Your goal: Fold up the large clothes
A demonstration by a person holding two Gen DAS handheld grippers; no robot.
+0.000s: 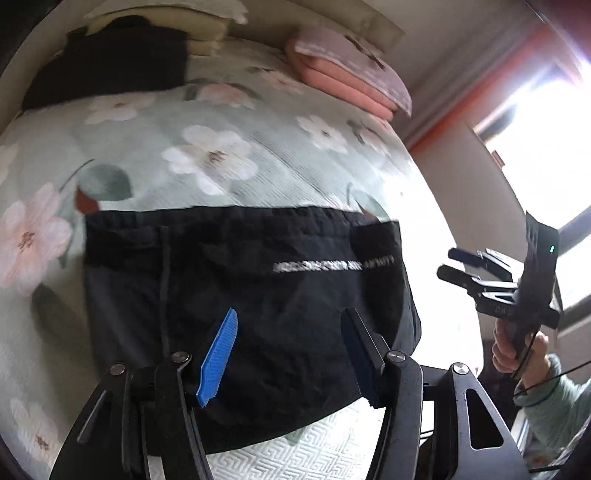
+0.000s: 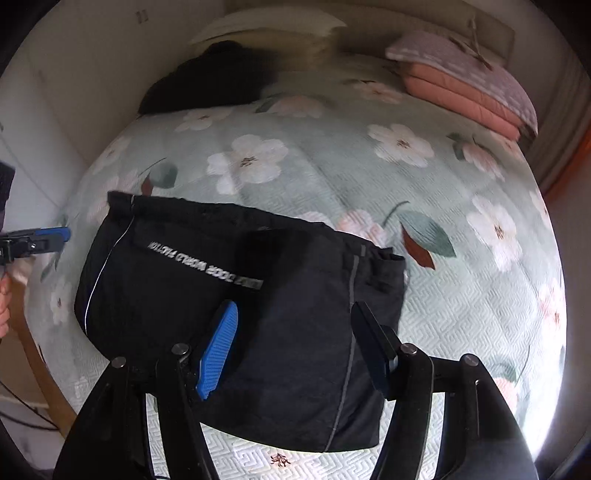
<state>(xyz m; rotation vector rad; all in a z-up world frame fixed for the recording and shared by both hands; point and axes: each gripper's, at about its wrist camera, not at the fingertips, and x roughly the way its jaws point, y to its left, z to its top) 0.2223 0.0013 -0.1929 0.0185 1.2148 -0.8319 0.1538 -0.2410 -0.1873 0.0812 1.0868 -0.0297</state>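
Note:
A black garment [image 1: 251, 306] with a line of white lettering lies folded into a compact rectangle on the floral bedspread [image 1: 207, 147]; it also shows in the right wrist view [image 2: 236, 317]. My left gripper [image 1: 291, 354] hovers above its near edge, jaws wide apart, holding nothing. My right gripper [image 2: 295, 347] hovers above the garment's near half, jaws wide apart, also empty. In the left wrist view the right gripper [image 1: 448, 264] shows at the right, off the bed edge. In the right wrist view the left gripper [image 2: 61, 234] shows at the far left.
A pile of dark clothes [image 2: 210, 77] lies at the head of the bed beside cream pillows [image 2: 273, 29]. A folded pink and grey quilt [image 2: 469, 81] sits at the far right corner. A bright window [image 1: 546, 122] lies to the right of the bed.

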